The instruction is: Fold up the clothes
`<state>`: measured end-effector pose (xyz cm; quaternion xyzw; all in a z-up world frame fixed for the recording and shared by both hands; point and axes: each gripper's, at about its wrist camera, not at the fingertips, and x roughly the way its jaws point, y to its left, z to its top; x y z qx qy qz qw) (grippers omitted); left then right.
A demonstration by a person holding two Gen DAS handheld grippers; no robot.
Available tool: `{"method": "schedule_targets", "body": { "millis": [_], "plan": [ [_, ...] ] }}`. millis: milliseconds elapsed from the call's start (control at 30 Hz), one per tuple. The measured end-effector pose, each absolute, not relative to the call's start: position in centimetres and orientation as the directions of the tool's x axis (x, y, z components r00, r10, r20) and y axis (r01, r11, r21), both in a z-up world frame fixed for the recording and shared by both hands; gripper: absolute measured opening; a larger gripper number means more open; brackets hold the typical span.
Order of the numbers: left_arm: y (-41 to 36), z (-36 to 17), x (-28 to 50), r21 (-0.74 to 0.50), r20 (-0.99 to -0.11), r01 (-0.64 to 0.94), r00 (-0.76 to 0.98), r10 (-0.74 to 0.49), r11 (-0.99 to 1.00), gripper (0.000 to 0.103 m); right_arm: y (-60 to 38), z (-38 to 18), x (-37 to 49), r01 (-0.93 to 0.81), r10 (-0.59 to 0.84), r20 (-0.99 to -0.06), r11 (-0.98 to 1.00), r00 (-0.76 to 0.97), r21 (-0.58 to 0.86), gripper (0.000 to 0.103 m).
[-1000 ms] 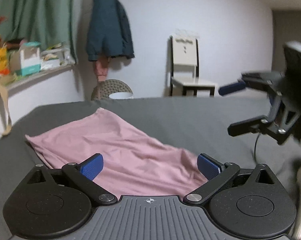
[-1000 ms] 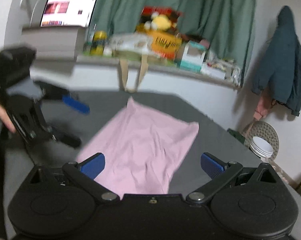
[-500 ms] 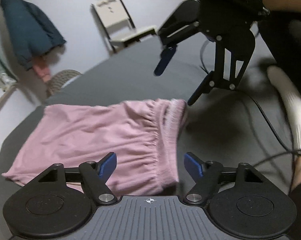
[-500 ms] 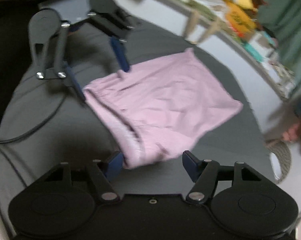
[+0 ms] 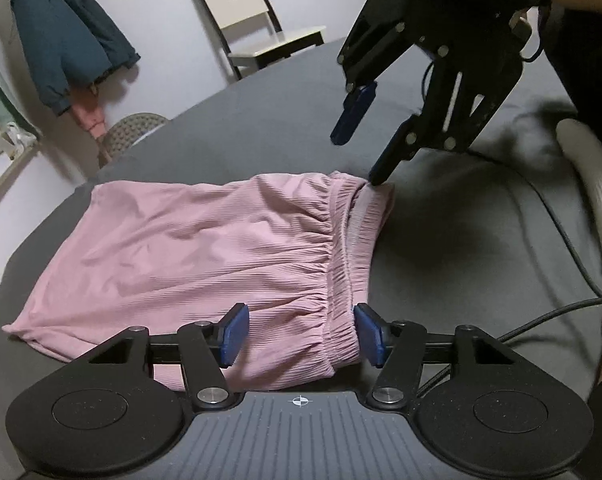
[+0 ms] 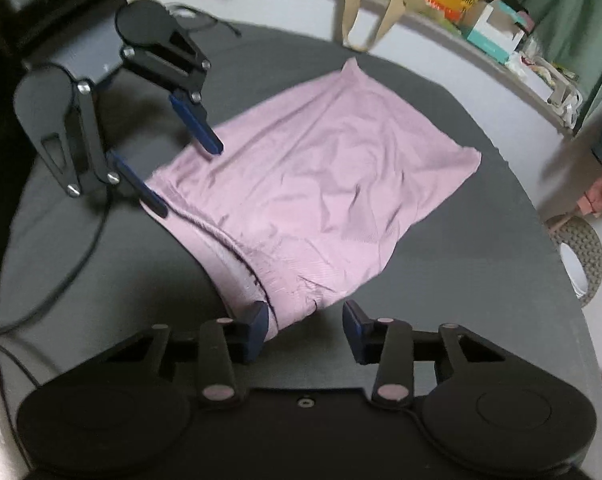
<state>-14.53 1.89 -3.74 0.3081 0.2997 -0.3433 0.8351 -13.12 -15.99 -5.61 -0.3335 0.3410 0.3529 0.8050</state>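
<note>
Pink ribbed fabric garment with a gathered elastic waistband (image 5: 189,248), spread flat on a dark grey cloth-covered surface (image 5: 461,240), waistband end nearest both grippers. Left gripper (image 5: 301,334) low at one waistband corner, blue-padded fingers (image 5: 233,332) apart, straddling the gathered edge without clamping it. Right gripper (image 6: 305,332) at the opposite waistband corner, likewise spread wide, its left pad (image 6: 257,328) just touching the fabric edge, right pad over bare grey cloth. In the left wrist view, lower fingertip of the right gripper resting on the far corner of the waistband. Dark blue jacket (image 5: 65,36) hanging on the white wall, pale wooden chair (image 5: 253,16) behind the surface.
</note>
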Motion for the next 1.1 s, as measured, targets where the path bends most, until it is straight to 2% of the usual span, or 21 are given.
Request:
{"method": "schedule_targets", "body": {
  "millis": [233,300,367,467,500,533,767,900,967,1067,1100],
  "plan": [
    [2.0,-3.5,-14.2,0.322,-0.704,0.734,0.608,-0.368,0.598,0.044,-14.3,-6.8,-14.3,-0.791,0.298,-0.773,0.469,0.561,-0.393,0.037],
    [2.2,-3.6,-14.0,0.319,-0.705,0.729,0.61,-0.363,0.606,0.044,-13.5,-7.5,-14.9,-0.793,0.273,-0.77,0.415,0.577,-0.447,0.032],
    [2.1,-3.7,-13.9,0.323,-0.706,0.729,0.61,-0.36,0.603,0.044,-12.9,-8.0,-15.3,-0.789,0.246,-0.767,0.369,0.593,-0.492,0.02],
    [2.0,-3.7,-14.0,0.323,-0.705,0.732,0.609,-0.363,0.6,0.044,-12.3,-8.4,-15.8,-0.78,0.215,-0.762,0.33,0.611,-0.532,0.018],
    [2.1,-3.7,-14.0,0.321,-0.706,0.734,0.607,-0.365,0.599,0.044,-12.3,-8.3,-15.8,-0.777,0.212,-0.761,0.333,0.614,-0.534,0.017],
    [2.1,-3.7,-14.0,0.318,-0.706,0.736,0.604,-0.368,0.598,0.044,-12.4,-8.1,-15.8,-0.778,0.214,-0.762,0.34,0.611,-0.528,0.007],
    [2.3,-3.5,-14.2,0.29,-0.702,0.771,0.574,-0.422,0.567,0.044,-13.7,-7.0,-15.2,-0.803,0.236,-0.802,0.415,0.549,-0.427,0.007],
    [2.9,-3.0,-14.3,0.283,-0.675,0.772,0.582,-0.454,0.569,0.044,-14.1,-6.3,-15.2,-0.805,0.269,-0.793,0.428,0.547,-0.41,0.011],
    [3.4,-2.6,-14.2,0.272,-0.665,0.769,0.584,-0.465,0.578,0.044,-14.3,-5.4,-15.7,-0.807,0.325,-0.761,0.419,0.562,-0.417,0.036],
    [4.4,-2.0,-14.2,0.267,-0.655,0.757,0.597,-0.464,0.596,0.044,-13.3,-5.0,-17.6,-0.803,0.399,-0.698,0.339,0.594,-0.49,0.051],
    [4.8,-1.9,-14.1,0.269,-0.65,0.745,0.608,-0.456,0.61,0.044,-12.7,-5.2,-18.3,-0.798,0.418,-0.681,0.301,0.602,-0.521,0.051]
  ]
}}
